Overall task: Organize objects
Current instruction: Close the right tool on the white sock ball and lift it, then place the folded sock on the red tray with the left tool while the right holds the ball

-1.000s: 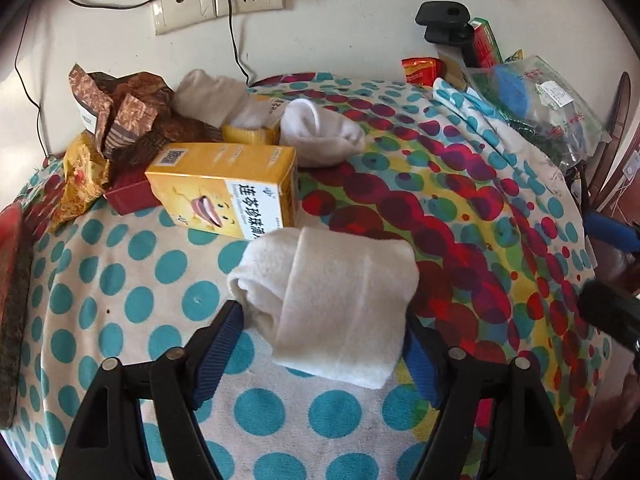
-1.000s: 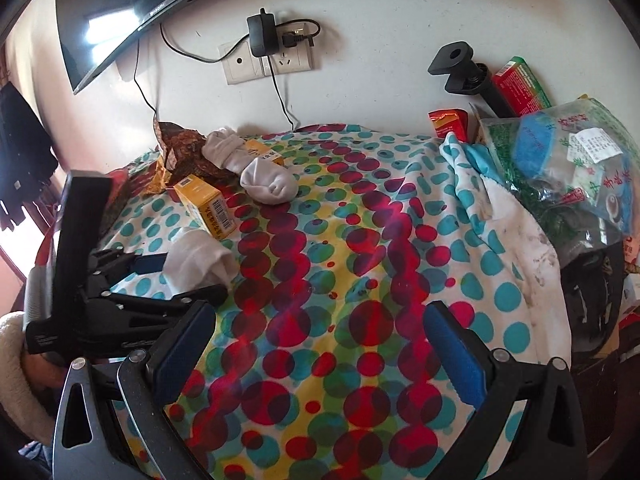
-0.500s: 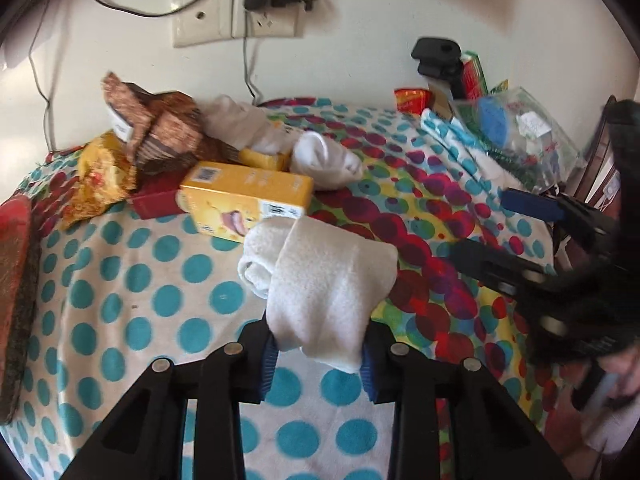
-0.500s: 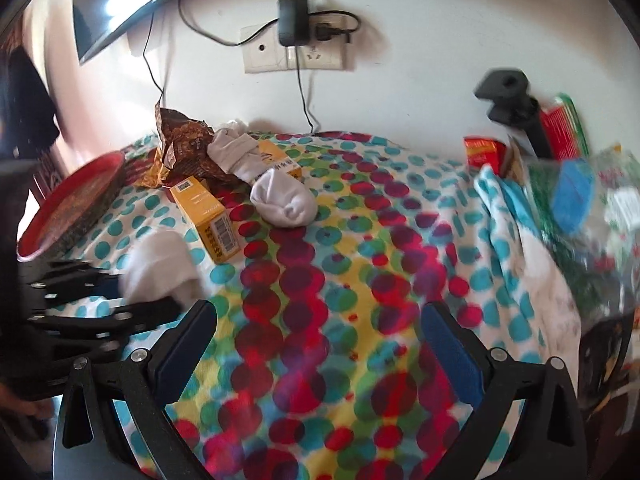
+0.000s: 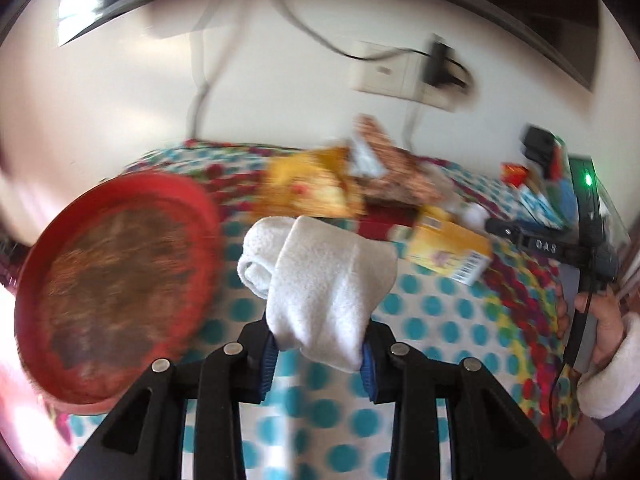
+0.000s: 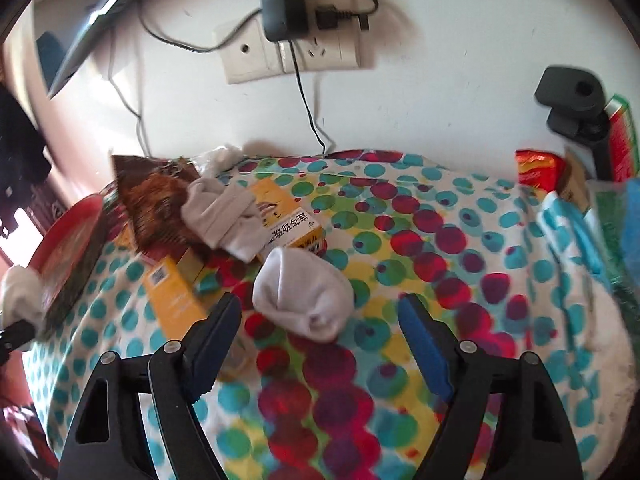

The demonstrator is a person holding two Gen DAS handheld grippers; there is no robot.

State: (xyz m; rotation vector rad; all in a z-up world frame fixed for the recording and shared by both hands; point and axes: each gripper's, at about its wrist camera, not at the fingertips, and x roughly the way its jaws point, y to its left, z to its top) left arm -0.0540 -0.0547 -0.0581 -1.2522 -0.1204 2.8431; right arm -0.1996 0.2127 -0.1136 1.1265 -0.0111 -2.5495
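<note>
Between left gripper (image 5: 318,354) fingers, rolled white sock (image 5: 320,284) clamped, red tray (image 5: 116,276) beside. Only right view shows right gripper (image 6: 320,320) wide open, empty, around second sock (image 6: 304,292).

Looks like a lived-in room of a home, not a lab or shop. Shown by a table draped in a polka-dot cloth (image 6: 400,248), pushed against a plain white wall with a double wall socket (image 6: 296,54) and a black charger (image 6: 282,10) plugged in, cable dangling to the tabletop's far edge. Cluttered along that far edge with rolled white socks (image 6: 302,294), yellow medicine boxes (image 6: 288,220), crumpled snack wrappers (image 6: 156,204) and, at the right edge, plastic bags (image 6: 616,240). Near the left edge, a worn red tray (image 5: 116,280). Above, the lower edge of a dark screen (image 6: 86,34) on the wall.
</note>
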